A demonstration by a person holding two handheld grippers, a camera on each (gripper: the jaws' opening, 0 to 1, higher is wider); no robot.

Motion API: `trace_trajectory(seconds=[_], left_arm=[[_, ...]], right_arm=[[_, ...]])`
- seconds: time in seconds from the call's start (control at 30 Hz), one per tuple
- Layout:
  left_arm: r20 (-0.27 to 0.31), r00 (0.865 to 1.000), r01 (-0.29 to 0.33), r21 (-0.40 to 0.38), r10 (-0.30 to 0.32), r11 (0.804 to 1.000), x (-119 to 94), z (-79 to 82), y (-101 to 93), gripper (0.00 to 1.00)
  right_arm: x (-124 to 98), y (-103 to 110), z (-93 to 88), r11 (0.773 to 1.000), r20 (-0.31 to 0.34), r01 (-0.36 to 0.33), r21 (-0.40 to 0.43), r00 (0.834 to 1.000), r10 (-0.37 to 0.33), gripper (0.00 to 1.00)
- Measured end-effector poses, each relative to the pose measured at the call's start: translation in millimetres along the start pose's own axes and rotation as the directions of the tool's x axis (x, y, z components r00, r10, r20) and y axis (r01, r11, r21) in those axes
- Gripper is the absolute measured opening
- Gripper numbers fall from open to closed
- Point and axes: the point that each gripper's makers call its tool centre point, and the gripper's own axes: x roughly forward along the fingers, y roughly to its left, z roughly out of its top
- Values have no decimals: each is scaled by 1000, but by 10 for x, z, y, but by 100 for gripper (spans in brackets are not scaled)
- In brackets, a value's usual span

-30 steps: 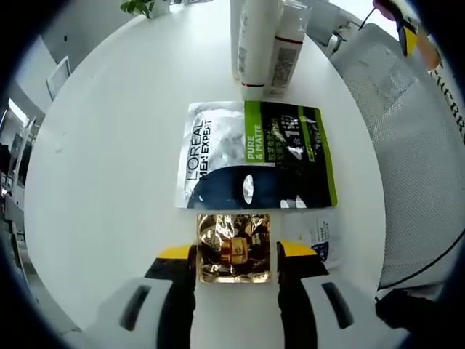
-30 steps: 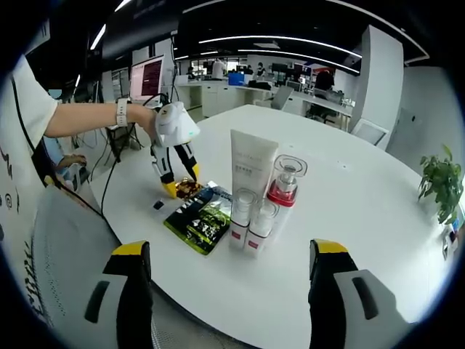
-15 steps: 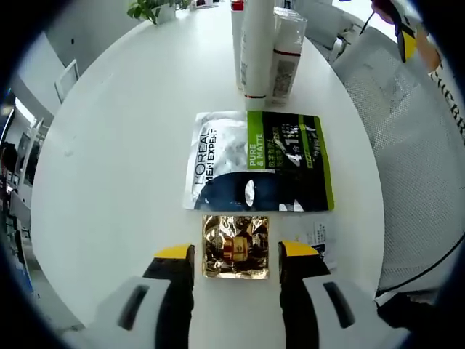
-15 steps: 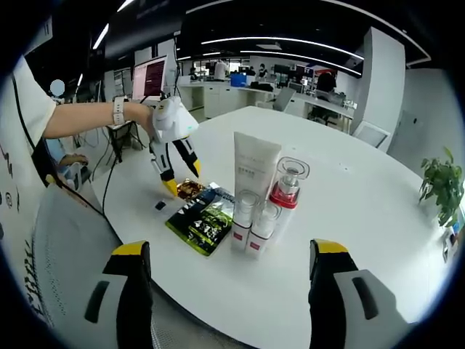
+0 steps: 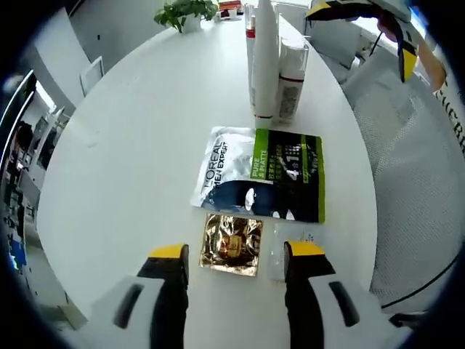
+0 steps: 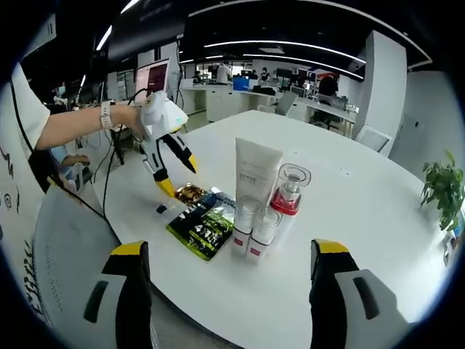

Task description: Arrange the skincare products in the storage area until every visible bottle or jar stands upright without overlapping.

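The bottles (image 6: 263,211) stand upright in a tight cluster on the white surface (image 6: 349,218), at 12 o'clock in the left gripper view, probably grouped to keep them clear of the flat packs. The green sachet (image 5: 261,173) lies just below them, and the gold sachet (image 5: 232,244) lies at 6 o'clock beside it. The left claw (image 5: 234,256) is released and empty, risen higher above the gold sachet than a second ago. The right claw (image 6: 225,254) hangs wide apart, unchanged.
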Motion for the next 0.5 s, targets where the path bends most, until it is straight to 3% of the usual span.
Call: trace_trajectory(seconds=[0.3,0.5], left_arm=[[108,990,-86,-80,95,993,-303,174,-96,60],[138,981,-119,-123,136,985,-390,199,-127,64]], right_arm=[[5,-47,64,1000,16,-4,-14,1000,4,93],[5,-64,90,1000,15,-13,-29,1000,13,93]])
